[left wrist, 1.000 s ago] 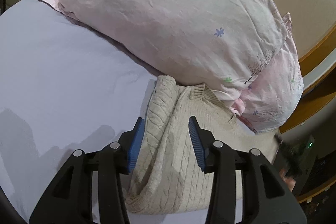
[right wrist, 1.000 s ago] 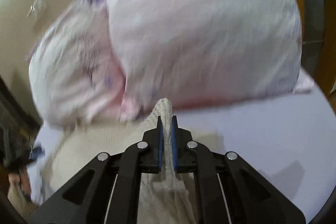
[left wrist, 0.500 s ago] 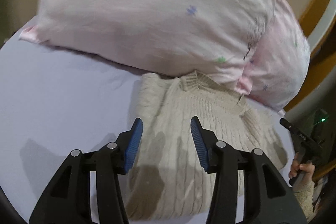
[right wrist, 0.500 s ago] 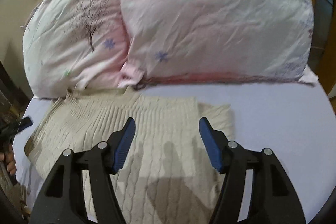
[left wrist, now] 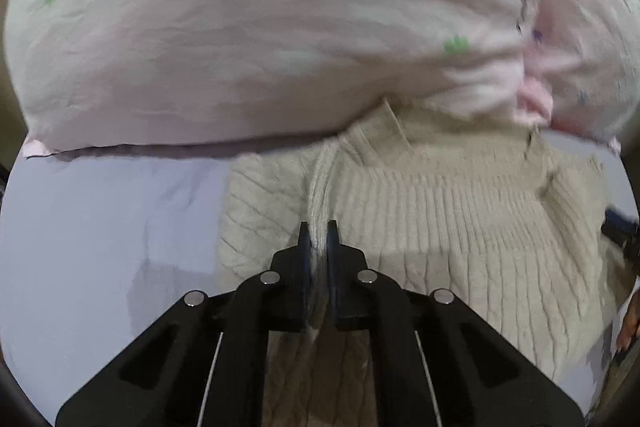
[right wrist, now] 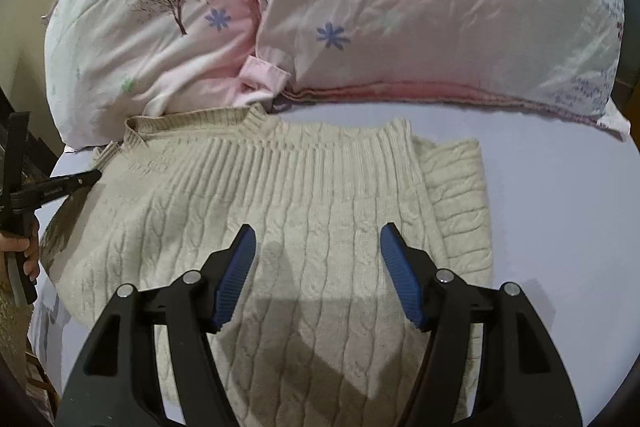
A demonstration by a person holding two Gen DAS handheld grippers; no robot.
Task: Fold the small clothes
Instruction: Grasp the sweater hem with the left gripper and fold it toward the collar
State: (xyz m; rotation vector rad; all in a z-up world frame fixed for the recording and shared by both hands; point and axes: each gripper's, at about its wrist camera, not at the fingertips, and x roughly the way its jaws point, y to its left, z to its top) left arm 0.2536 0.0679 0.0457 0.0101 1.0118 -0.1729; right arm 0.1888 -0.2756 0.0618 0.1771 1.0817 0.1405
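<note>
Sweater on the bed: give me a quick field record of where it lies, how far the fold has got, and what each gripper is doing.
garment: cream cable-knit sweater, lying flat on the lilac sheet
collar: toward the pink pillows, touching them
fold state: one side panel tucked under the body
left gripper: shut, pinching a raised ridge of knit
right gripper: open, over the sweater's middle, holding nothing
next step: probably the left gripper carries its pinched edge across
</note>
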